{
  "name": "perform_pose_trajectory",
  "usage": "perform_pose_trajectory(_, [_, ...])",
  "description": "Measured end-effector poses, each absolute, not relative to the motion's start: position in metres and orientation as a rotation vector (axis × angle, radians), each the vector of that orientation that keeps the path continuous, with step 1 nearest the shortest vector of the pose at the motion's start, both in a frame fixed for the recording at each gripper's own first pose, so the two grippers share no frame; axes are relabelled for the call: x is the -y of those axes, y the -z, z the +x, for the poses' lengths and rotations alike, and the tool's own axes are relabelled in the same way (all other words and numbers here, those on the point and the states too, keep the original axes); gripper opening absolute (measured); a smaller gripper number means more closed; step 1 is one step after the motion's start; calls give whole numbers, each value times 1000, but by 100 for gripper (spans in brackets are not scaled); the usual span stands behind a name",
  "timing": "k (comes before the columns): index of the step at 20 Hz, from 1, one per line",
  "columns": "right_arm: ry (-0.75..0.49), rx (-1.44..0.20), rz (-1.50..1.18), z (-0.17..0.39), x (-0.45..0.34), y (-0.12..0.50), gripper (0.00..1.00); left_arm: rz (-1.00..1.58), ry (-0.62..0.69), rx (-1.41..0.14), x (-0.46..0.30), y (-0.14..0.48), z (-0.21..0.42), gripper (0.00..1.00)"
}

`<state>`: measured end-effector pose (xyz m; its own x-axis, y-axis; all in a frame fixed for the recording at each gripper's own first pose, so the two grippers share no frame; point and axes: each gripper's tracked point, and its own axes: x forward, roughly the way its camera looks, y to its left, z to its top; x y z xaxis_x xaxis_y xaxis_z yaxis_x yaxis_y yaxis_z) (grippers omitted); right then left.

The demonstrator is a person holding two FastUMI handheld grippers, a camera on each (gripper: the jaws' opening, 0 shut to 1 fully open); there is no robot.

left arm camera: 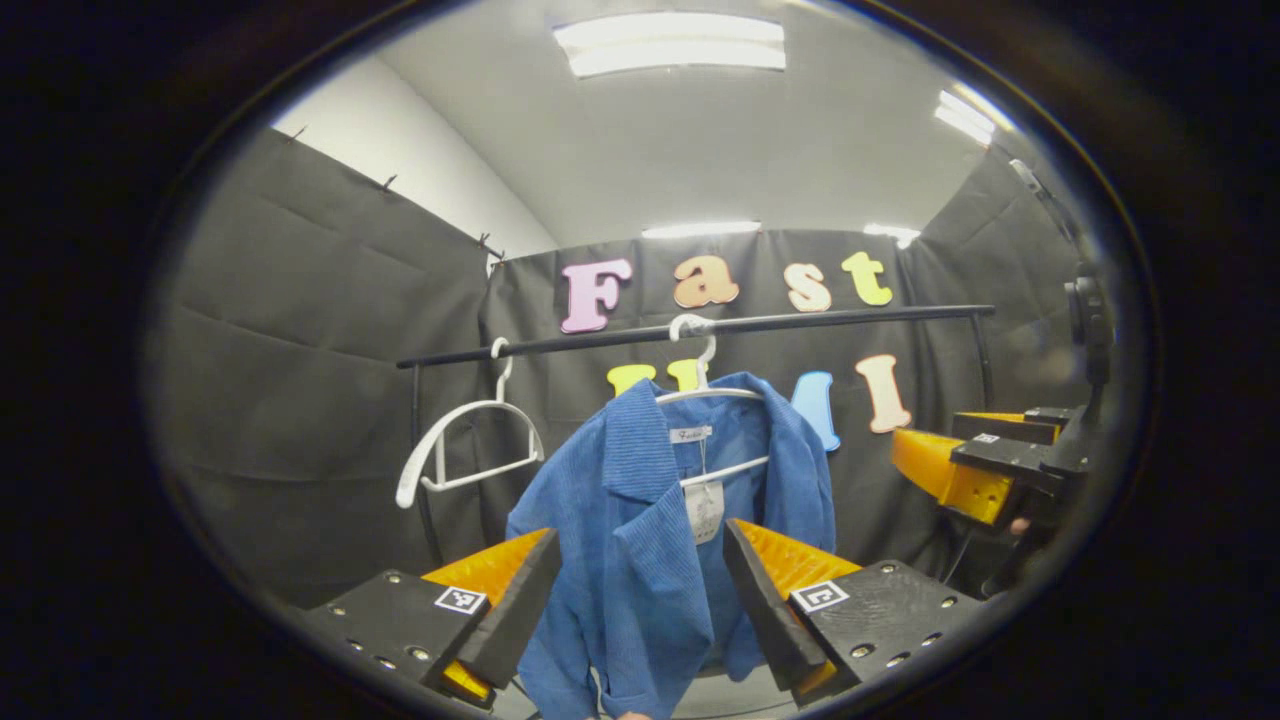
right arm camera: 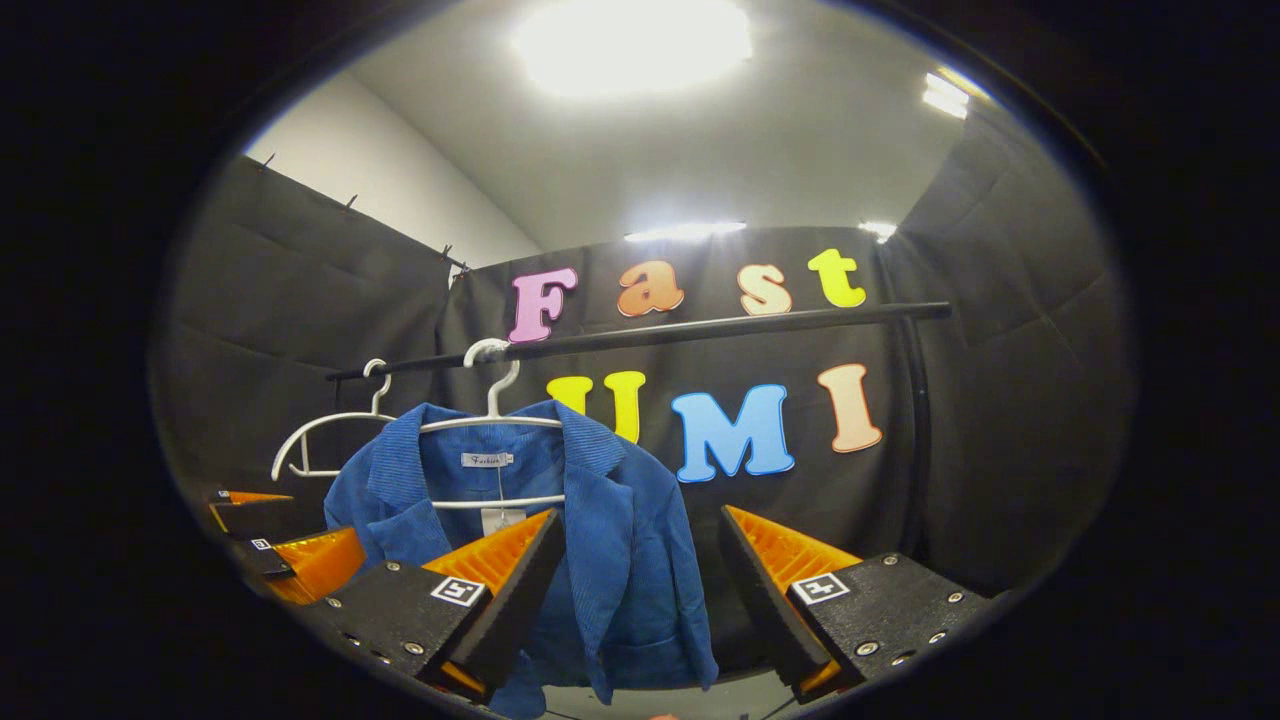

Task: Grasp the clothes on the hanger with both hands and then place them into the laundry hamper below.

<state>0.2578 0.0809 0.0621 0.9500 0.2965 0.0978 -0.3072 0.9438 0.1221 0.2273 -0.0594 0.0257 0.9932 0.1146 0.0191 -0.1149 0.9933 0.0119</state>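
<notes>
jacket (left arm camera: 640, 540): soft blue corduroy, limp, light; take hold at both shoulders.
left gripper (left arm camera: 640, 600): agape, empty.
right gripper (right arm camera: 640, 590): agape, empty.

Each gripper, left (left arm camera: 640, 600) and right (right arm camera: 640, 600), has 2 black wedge-shaped fingers (left arm camera: 510, 615) with orange ribbed backs. Black textured blocks (left arm camera: 880, 610) behind them carry silver screws and 1 small square black-and-white marker (left arm camera: 819, 596) apiece.
</notes>
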Motion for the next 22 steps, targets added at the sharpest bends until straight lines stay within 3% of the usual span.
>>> perform_pose_trajectory(10, [-427,2,143,335,-124,-20,95,21,-204,-24,71,7,300,94])
perform_pose_trajectory(22, [-530,-46,153,386,-168,17,95,42,-375,-130,43,60,347,94])
